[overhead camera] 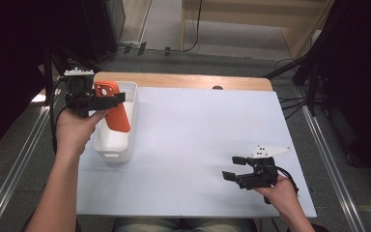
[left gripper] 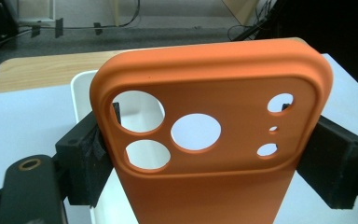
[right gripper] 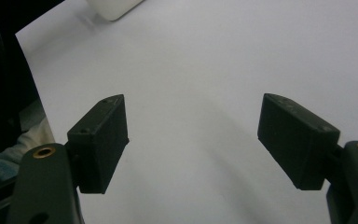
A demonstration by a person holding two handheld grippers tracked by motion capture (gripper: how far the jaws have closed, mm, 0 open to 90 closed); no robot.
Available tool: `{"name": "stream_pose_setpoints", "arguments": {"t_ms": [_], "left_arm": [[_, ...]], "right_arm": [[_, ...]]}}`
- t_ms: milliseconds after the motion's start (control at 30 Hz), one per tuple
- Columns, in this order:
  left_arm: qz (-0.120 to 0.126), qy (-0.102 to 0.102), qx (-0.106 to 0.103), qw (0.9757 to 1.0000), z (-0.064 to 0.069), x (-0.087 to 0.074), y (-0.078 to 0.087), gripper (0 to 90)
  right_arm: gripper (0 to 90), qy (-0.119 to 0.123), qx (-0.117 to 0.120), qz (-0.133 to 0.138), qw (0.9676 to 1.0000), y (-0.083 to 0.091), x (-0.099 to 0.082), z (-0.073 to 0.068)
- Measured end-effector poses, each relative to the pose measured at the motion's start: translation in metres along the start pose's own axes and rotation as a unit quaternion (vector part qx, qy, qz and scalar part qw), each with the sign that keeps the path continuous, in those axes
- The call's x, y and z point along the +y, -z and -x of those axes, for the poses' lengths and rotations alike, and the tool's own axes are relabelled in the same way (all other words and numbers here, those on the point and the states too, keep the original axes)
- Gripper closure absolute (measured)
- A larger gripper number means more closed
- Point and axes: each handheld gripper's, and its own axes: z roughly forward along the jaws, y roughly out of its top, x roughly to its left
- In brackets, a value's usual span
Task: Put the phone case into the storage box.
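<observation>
L gripper (overhead camera: 107,100) clamps orange case (overhead camera: 117,112) | R gripper (overhead camera: 235,167) apart | white tabletop (overhead camera: 198,130), prob. carpet floor (overhead camera: 222,60)

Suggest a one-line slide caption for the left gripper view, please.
Left gripper fingers clamp an orange phone case by its edges above a white bin.

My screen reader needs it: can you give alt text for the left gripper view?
An orange phone case, camera cutouts facing the lens, is clamped by its two side edges in the left gripper. Behind it sit a white bin, the white table cover and a wooden table edge.
</observation>
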Motion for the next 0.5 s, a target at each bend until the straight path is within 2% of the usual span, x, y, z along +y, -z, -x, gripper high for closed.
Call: {"name": "stream_pose_setpoints", "arguments": {"t_ms": [133, 500], "left_arm": [[-0.003, 0.001, -0.002, 1.0000, -0.002, 0.003, -0.007, 14.6], [-0.003, -0.009, 0.014, 0.9999, -0.006, 0.019, -0.015, 14.6]], "right_arm": [[23.2, 0.002, 0.000, 0.001, 1.0000, 0.000, 0.000, 0.001], [23.2, 0.002, 0.005, 0.001, 1.0000, -0.001, 0.001, 0.000]]}}
